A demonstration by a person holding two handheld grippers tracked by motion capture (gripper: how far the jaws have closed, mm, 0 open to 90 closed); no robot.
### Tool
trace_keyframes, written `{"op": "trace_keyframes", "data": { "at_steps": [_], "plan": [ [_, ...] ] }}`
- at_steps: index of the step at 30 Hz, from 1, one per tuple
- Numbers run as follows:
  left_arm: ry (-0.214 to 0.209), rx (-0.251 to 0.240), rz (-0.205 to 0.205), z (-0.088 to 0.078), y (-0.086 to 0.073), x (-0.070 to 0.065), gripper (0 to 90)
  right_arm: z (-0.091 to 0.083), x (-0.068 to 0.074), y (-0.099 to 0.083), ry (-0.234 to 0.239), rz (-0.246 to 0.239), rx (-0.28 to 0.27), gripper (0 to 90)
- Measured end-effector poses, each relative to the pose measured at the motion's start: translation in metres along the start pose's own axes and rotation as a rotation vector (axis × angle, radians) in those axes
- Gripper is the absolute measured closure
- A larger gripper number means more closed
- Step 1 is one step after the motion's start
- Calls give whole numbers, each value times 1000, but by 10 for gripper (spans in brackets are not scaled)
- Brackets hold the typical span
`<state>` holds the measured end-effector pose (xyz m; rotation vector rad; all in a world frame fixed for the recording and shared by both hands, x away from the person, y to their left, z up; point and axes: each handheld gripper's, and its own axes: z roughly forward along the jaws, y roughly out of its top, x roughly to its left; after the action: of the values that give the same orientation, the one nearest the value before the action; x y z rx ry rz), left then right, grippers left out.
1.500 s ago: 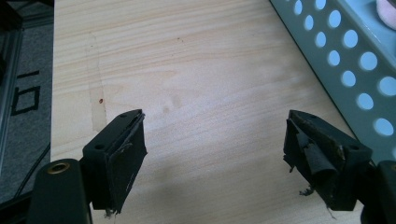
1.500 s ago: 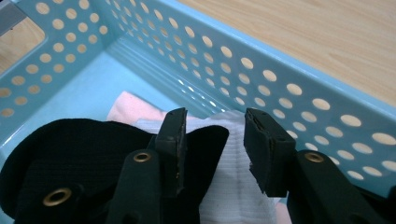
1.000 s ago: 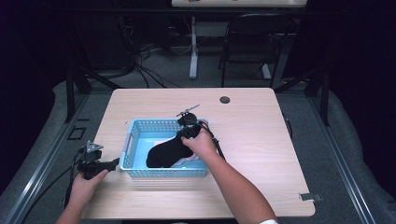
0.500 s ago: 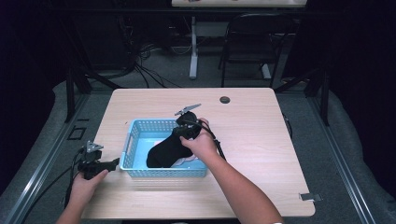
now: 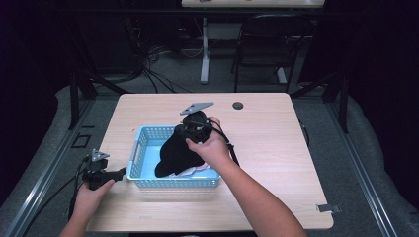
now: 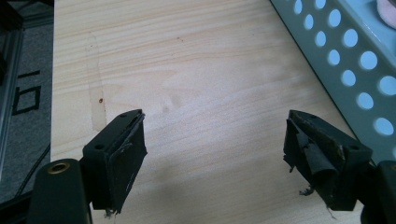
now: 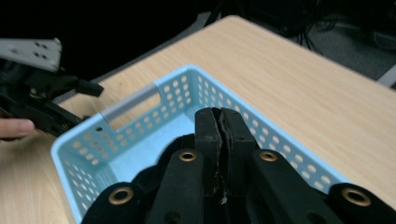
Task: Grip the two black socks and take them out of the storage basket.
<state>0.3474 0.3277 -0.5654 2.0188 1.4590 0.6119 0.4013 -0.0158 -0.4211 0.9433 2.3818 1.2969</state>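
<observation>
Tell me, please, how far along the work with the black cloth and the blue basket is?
Partly done. The right gripper has its jaws shut on the black cloth and holds it above the blue basket, its lower end hanging inside. A pale pink cloth lies in the basket. The left gripper sits open on the table beside the basket. Left: probably carrying the black cloth clear and setting it down.
</observation>
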Motion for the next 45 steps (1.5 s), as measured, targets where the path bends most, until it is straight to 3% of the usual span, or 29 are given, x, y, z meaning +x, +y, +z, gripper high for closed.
{"op": "trace_keyframes", "data": {
  "at_steps": [11,21,34,43,45],
  "plan": [
    [1,1,0,0,0,0,209,-39,3,19,-9,-37,-60,866],
    [0,2,-3,0,0,0,209,-69,-2,17,-14,-36,-84,866],
    [5,3,-1,0,0,-1,209,-127,-13,1,-69,-38,-133,866],
    [4,6,0,0,-1,-1,209,-164,-35,-24,-125,32,-181,867],
    [5,6,0,0,-1,-1,209,-171,-43,-34,-160,46,-180,867]
  ]
}}
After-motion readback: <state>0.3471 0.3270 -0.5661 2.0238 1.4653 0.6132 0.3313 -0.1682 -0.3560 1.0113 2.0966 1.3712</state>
